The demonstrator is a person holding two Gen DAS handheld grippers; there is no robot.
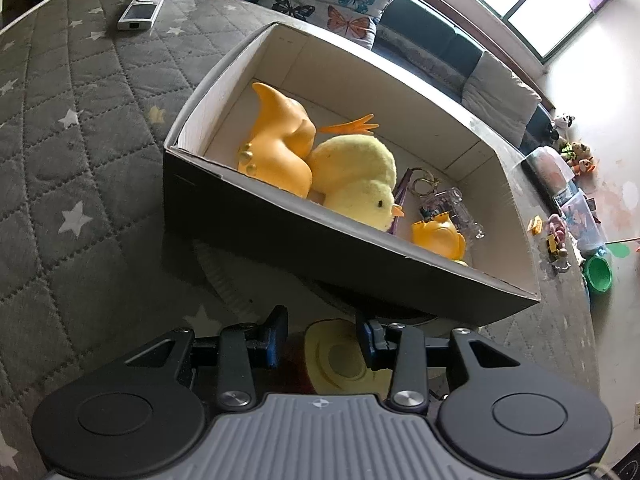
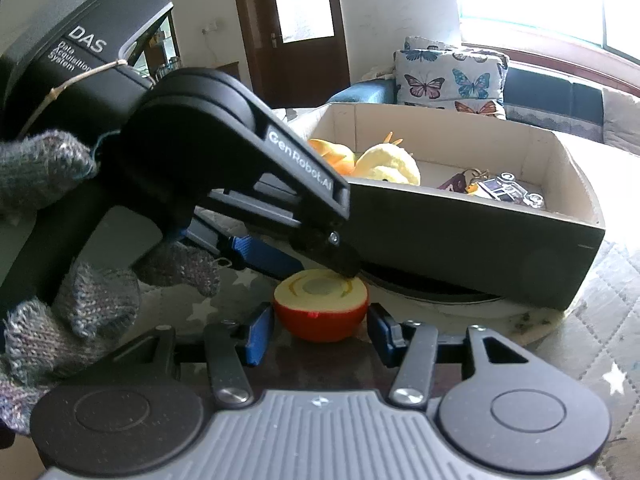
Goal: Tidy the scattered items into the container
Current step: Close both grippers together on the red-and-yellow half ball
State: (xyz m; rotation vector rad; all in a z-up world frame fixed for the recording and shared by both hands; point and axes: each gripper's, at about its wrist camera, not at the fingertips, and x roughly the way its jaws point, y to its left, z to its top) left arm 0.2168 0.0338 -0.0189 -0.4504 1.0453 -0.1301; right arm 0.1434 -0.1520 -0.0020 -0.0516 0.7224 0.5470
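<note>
My left claw (image 1: 322, 338) sits spread apart around the half apple (image 1: 344, 356), its blue pads either side without gripping; from the right camera one fingertip touches the apple's cut face. My right claw (image 2: 318, 334) is also apart, with the half apple (image 2: 321, 306) lying between its pads, cut side up on the quilted table (image 1: 80, 160). At twelve o'clock from the apple stands the box (image 2: 460, 240), holding an orange duck (image 1: 280, 148), a yellow plush chick (image 1: 360, 180) and a keychain (image 1: 424, 184). A remote (image 1: 142, 8) lies at eleven o'clock.
</note>
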